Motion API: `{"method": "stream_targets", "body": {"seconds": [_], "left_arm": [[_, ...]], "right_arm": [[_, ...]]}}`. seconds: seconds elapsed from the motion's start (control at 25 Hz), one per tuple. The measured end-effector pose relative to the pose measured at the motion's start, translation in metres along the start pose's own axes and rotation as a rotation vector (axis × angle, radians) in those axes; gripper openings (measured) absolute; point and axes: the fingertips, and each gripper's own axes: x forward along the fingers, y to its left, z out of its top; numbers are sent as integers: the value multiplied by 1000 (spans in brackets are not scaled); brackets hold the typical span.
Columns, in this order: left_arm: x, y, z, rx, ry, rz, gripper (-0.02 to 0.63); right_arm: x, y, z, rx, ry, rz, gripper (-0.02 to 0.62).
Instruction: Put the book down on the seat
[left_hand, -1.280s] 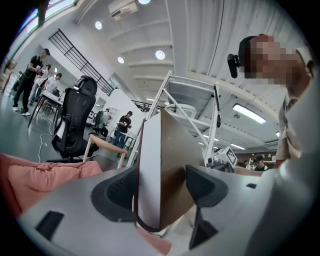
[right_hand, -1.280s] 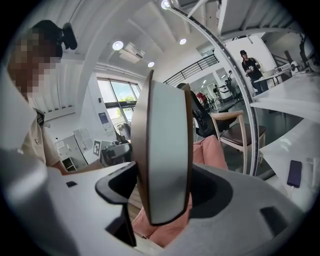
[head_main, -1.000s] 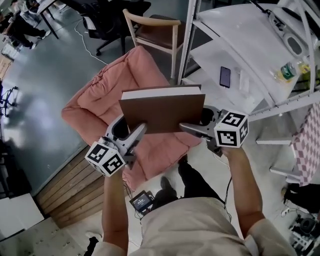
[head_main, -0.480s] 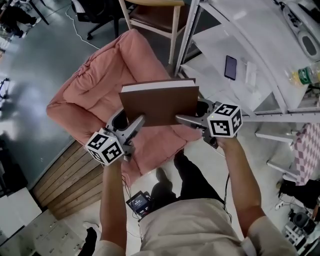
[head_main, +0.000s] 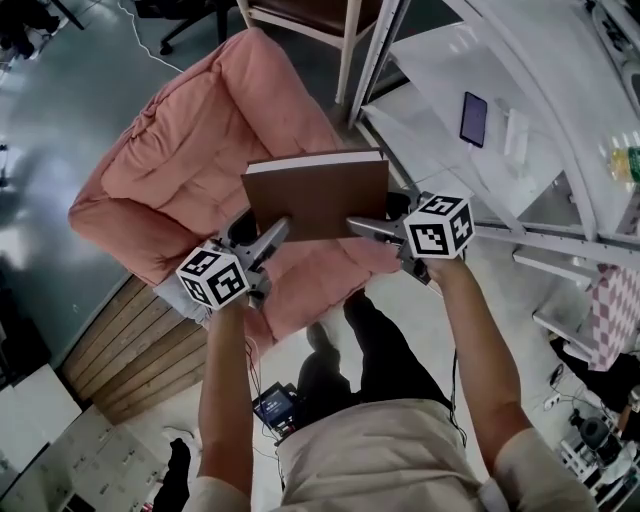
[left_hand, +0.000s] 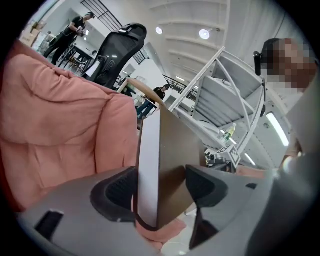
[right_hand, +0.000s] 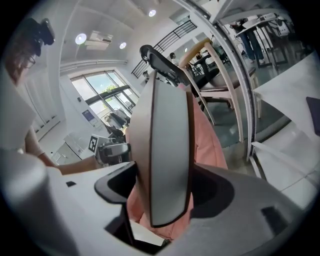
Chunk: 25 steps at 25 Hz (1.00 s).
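Note:
A brown hardcover book with white page edges hangs in the air, held by its two lower corners. My left gripper is shut on its left corner and my right gripper on its right corner. The book is above the front of the seat of a pink cushioned armchair and does not touch it. In the left gripper view the book stands edge-on between the jaws of the left gripper, with the armchair behind. The right gripper view shows the book clamped in the right gripper.
A wooden chair stands behind the armchair. To the right is a white metal rack with a phone on a shelf. A wooden floor strip lies at the left. A small device sits by the person's feet.
The book and both grippers have moved forward, further over the armchair's seat. Both grippers keep their hold on the book's corners.

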Motion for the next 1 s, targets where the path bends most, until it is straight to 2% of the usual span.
{"method": "stream_targets", "body": {"seconds": [0.36,0.52,0.72,1.0], "left_arm": [[25,53,-61,-98,84,53,296],[42,83,-89,-73,149,128,255],[60,116,-129,-208,165,126,255],[73,148,-174,-326,204,150,255]], "right_arm": [[39,-47,-42,50,89,-26,318],[57,-70,-56,39,131,-64,288],[80,-96,-76,64,179,-110,293],[102,-114,-92,52,215,-162,313]]}}
